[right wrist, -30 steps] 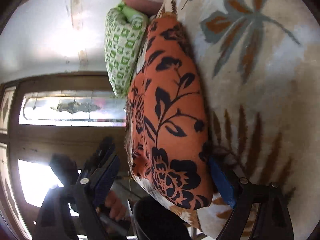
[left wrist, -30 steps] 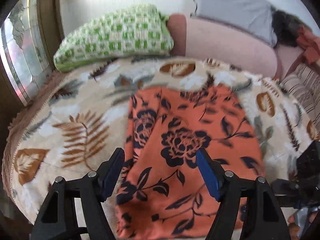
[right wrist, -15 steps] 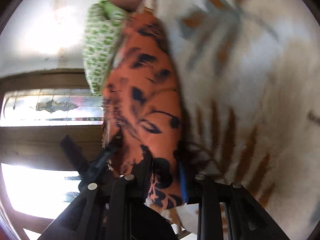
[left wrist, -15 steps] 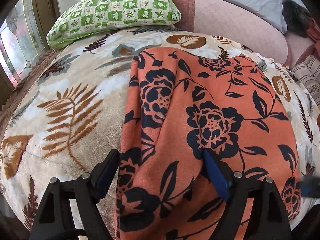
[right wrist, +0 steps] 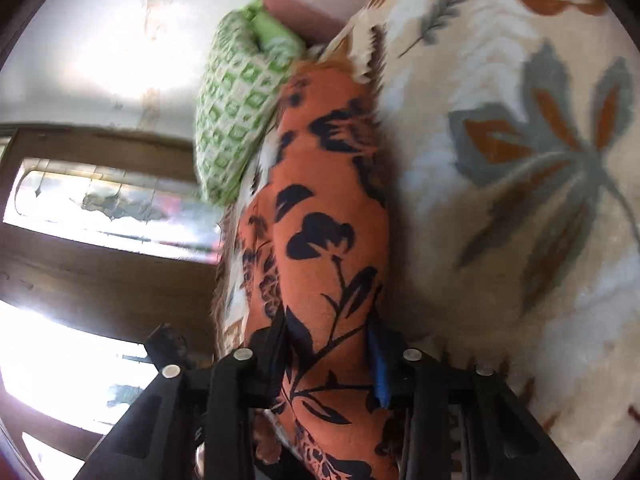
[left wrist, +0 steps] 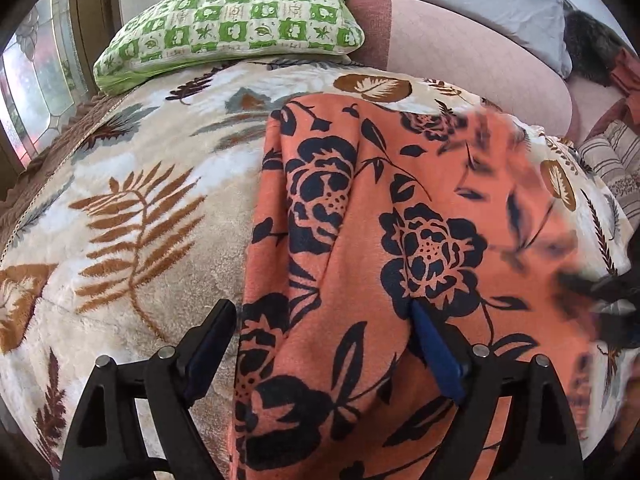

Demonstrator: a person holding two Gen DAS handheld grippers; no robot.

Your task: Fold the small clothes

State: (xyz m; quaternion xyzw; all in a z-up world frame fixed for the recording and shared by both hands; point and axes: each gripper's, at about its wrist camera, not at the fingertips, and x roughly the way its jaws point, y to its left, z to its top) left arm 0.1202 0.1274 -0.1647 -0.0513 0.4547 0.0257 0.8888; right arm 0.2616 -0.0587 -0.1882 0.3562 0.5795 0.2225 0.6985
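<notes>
An orange garment [left wrist: 400, 208] with black flowers lies on a leaf-patterned blanket [left wrist: 132, 200]. My left gripper [left wrist: 320, 336] is open, its jaws wide apart around the garment's near left part, with cloth bunched between them. My right gripper [right wrist: 328, 344] is shut on the garment [right wrist: 324, 216], gripping its near edge; the view is rolled sideways. The garment's right side in the left wrist view is blurred with motion, and the right gripper shows there as a dark shape [left wrist: 612, 296].
A green checked pillow [left wrist: 240, 20] lies at the back of the blanket, also in the right wrist view [right wrist: 236, 120]. A pink sofa back [left wrist: 460, 48] with a grey cushion [left wrist: 488, 0] is behind. A window [right wrist: 100, 208] is at the left. Striped cloth [left wrist: 612, 168] lies right.
My right gripper closed from wide open onto the garment's edge and is moving it. My left gripper moved forward and down over the garment, staying open.
</notes>
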